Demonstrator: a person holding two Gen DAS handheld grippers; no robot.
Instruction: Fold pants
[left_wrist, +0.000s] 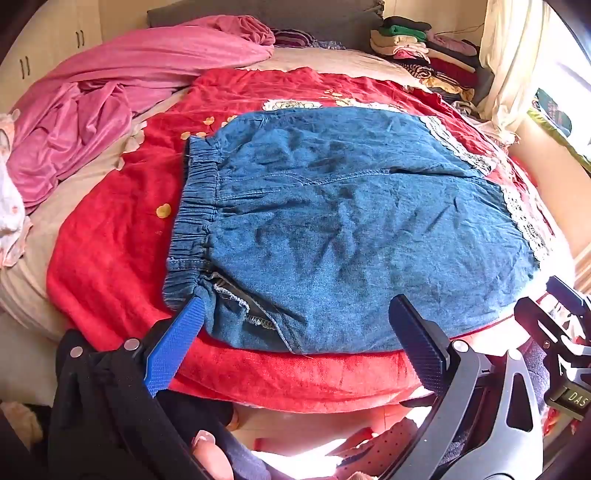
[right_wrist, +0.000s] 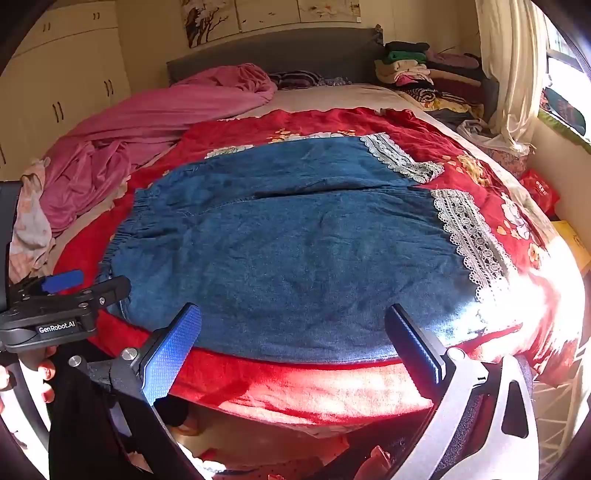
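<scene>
Both tools, left tool (left_wrist: 297, 306) and right tool (right_wrist: 293, 314), hover spread above the pants' (right_wrist: 295, 243) near edge.

Strong sunlight from window (right_wrist: 565, 85) at right; glare on bed edge; fisheye bending, dark corners.

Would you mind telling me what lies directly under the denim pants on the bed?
The denim pants lie flat on a red floral blanket, which shows all around them. The blanket's pattern beneath the pants is covered and cannot be seen.
</scene>
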